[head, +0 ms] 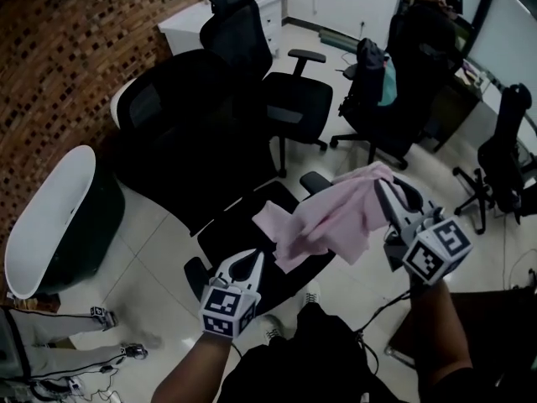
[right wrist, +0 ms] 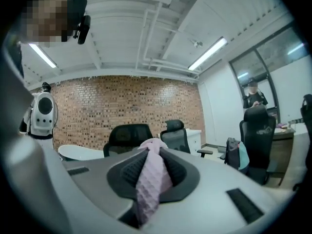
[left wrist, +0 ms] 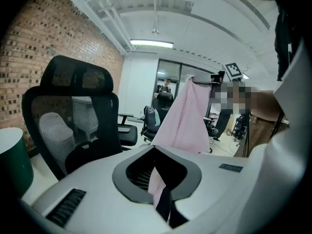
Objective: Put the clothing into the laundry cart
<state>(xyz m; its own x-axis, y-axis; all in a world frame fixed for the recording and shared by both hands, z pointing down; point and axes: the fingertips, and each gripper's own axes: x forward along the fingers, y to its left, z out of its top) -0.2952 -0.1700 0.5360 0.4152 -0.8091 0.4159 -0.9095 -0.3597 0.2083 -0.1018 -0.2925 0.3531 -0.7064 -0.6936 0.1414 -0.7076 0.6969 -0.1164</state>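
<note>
The right gripper (head: 384, 190) is found clamped on a bunched fold of the pink garment (head: 336, 217), the left gripper (head: 254, 263) on its lower edge. The garment is held aloft over a black office chair (head: 239, 225). Hanging slack may be snagged on its armrest (head: 315, 180).

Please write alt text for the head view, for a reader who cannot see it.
Two grippers hold a pink cloth above a black chair, the right gripper higher than the left gripper. A green cart stands at left.

I list: laundry cart (head: 50, 217), left edge; chair (head: 189, 133), centre, right of cart; clothing (head: 336, 217), lower centre-right, between my left gripper (head: 254, 259) and right gripper (head: 383, 188).
</note>
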